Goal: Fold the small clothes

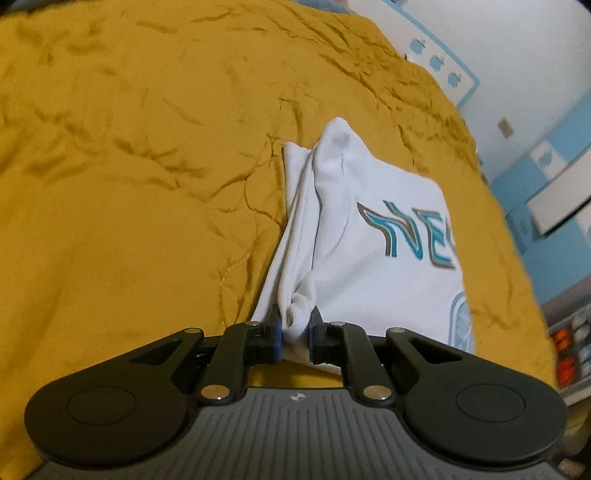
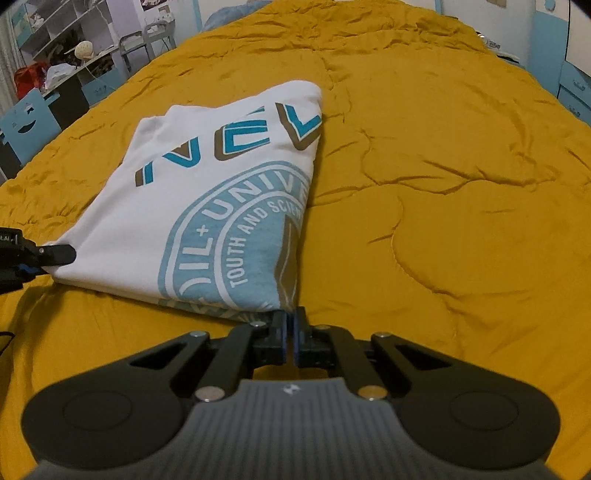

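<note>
A folded white shirt is lying on the mustard quilt. The left gripper is pinching its bunched corner; the right gripper, jaws clenched, is nipping its near corner. Shelves are standing beyond the quilt.

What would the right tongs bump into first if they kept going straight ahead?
Probably the white T-shirt: the right tongs are shut at its near corner, so cloth comes first, with the yellow bedspread just underneath.

Folded shirt on the bed

Shelves sit behind the bed; left hand-held gripper and right hand-held gripper at its near corners.
</note>
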`<state>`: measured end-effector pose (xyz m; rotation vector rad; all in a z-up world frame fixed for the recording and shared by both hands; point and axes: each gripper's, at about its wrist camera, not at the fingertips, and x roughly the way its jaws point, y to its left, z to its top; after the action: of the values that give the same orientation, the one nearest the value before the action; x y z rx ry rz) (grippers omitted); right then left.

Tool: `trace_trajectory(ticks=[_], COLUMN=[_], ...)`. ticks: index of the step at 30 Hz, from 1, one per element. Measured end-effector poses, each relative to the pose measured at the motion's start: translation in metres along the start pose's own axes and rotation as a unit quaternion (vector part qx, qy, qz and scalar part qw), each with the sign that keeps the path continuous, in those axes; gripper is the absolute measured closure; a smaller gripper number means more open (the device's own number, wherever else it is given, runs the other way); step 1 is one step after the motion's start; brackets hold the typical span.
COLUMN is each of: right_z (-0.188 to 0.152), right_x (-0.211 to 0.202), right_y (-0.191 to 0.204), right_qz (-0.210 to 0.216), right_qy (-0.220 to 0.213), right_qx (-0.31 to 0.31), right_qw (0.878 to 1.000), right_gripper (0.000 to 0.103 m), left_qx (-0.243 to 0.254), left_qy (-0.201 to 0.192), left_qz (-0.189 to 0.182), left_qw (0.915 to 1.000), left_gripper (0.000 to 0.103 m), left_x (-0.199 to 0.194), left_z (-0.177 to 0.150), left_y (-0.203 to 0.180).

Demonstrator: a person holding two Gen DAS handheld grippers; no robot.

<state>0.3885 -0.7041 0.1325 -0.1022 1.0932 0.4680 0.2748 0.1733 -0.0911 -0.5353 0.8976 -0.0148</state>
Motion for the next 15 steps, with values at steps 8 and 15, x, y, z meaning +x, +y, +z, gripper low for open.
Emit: trace_trajectory(ticks=[8, 15], right_z=[-0.001, -0.001], right_x=[0.001, -0.011], right_y=[-0.002, -0.014], right_qz=[0.007, 0.001], right_qy=[0.007, 0.022], right_qx=[0.004, 0.010], right_qw=[1.000, 1.000], right_gripper=[0.103, 0.103], left_qx=[0.016, 0.032], left_qy=[0.033, 0.065], left_qz=[0.035, 0.082], left_qw=[0.9987, 0.9941], left_gripper=[0.089, 0.087], left_x=[0.001, -0.007], left_z=[-0.008, -0.005], left_y=[0.005, -0.003])
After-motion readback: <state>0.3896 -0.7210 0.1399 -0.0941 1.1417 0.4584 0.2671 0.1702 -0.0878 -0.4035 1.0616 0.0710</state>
